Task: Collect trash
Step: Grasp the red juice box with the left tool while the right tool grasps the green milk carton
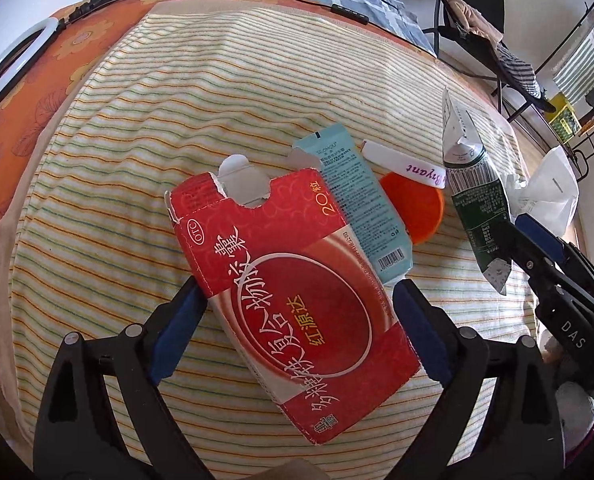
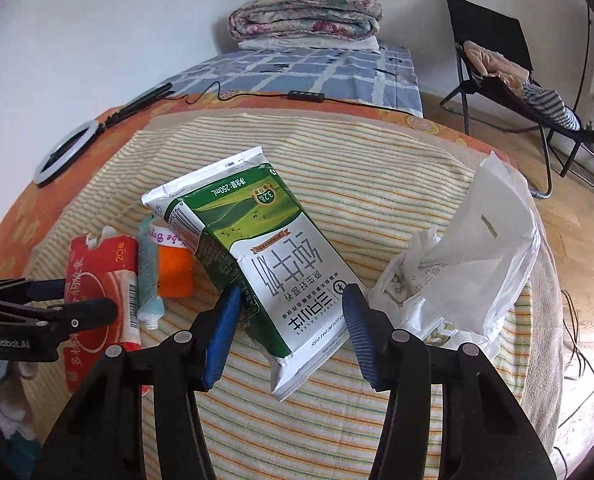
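Striped bedspread [image 2: 377, 184] below: right gripper [image 2: 291, 332] clamps light, crushable milk carton [image 2: 257, 264] mid-body; left gripper [image 1: 293, 320] gapes around flimsy red box [image 1: 289, 292].

Left tool [image 1: 293, 312] spread wide, right tool [image 2: 291, 336] narrower, both angled downward.

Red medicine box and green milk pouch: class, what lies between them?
A teal tube and an orange object, plain in both wrist views.

Glossy cardboard red box [image 1: 293, 280], seemingly coated-paper milk pouch [image 2: 265, 264], woven striped cloth [image 1: 177, 120].
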`<state>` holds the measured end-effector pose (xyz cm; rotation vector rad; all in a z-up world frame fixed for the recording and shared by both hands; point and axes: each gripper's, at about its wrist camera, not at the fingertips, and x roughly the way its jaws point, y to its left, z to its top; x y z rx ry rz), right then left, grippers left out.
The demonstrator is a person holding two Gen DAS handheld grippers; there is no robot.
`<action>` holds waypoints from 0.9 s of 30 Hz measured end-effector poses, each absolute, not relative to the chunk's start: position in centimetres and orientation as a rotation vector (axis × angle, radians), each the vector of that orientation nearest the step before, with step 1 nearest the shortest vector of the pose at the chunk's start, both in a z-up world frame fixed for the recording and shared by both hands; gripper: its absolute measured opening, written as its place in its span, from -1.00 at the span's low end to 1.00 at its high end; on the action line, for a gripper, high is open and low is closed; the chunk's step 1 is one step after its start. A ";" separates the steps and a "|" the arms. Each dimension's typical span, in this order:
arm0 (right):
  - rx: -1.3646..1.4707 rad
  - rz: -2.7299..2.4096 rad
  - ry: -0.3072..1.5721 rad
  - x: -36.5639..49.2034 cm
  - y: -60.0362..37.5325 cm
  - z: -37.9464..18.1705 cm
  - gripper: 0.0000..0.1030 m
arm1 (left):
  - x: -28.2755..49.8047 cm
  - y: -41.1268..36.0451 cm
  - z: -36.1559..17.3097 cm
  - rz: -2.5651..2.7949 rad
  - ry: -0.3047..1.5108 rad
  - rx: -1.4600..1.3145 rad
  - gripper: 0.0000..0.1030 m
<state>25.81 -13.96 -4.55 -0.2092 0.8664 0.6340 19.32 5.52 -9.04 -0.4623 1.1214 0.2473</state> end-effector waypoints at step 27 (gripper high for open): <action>-0.553 0.523 0.771 27.3 -9.1 -7.5 0.60 | 18.4 6.3 -9.8 0.193 1.092 -0.346 -0.04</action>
